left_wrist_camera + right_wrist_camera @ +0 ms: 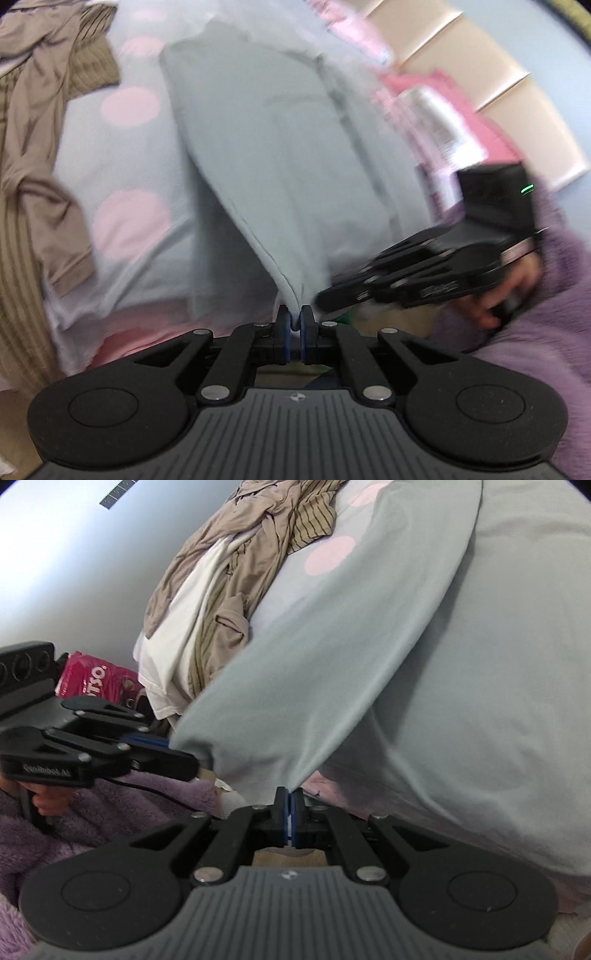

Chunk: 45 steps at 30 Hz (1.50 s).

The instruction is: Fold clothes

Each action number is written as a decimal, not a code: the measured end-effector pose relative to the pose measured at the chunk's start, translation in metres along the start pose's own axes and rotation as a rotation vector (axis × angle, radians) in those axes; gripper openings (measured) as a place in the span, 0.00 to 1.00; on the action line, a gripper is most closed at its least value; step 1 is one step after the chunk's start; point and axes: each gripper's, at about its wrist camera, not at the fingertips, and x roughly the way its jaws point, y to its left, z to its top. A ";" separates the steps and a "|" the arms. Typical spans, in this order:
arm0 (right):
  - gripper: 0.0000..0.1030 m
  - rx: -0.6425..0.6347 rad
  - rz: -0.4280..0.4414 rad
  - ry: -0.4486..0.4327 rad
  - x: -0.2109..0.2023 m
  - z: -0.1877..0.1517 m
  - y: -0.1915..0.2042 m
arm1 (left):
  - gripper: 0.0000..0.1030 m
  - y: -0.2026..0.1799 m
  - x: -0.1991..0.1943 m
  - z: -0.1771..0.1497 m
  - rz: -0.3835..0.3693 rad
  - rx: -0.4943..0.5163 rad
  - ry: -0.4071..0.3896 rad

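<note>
A pale grey-green garment (280, 155) lies spread over the bed and is lifted at its near edge. My left gripper (294, 320) is shut on a corner of that edge, the cloth pinched between the blue pads. In the right wrist view my right gripper (289, 792) is shut on another point of the same garment (424, 672), which drapes up and away from it. The right gripper (325, 299) shows blurred at the right of the left wrist view, close to the left one. The left gripper (181, 753) appears at the left of the right wrist view, holding the garment's corner.
A heap of beige and striped clothes (33, 122) lies at the bed's far side, also seen as beige clothes (229, 576) with a white piece. The sheet (122, 155) is pale with pink dots. A purple fleece sleeve (546, 332) and a pink packet (96, 679) are near.
</note>
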 end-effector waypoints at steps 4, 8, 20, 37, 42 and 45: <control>0.01 -0.005 -0.019 0.037 0.006 -0.001 0.001 | 0.02 -0.002 0.024 -0.002 0.045 -0.017 0.080; 0.01 -0.009 -0.044 0.078 0.014 -0.004 -0.001 | 0.02 0.000 0.043 -0.006 0.085 -0.023 0.153; 0.08 0.012 -0.118 0.126 0.031 -0.012 -0.015 | 0.20 0.007 0.064 -0.010 0.199 -0.031 0.222; 0.25 -0.001 -0.132 0.063 0.013 -0.013 -0.021 | 0.32 -0.001 0.090 0.015 0.332 0.137 0.114; 0.38 -0.041 -0.237 -0.053 -0.013 -0.011 -0.011 | 0.05 0.002 0.081 0.020 0.297 0.100 0.116; 0.42 -0.046 -0.285 -0.106 -0.026 -0.010 -0.010 | 0.03 -0.009 0.073 0.024 0.248 0.116 0.113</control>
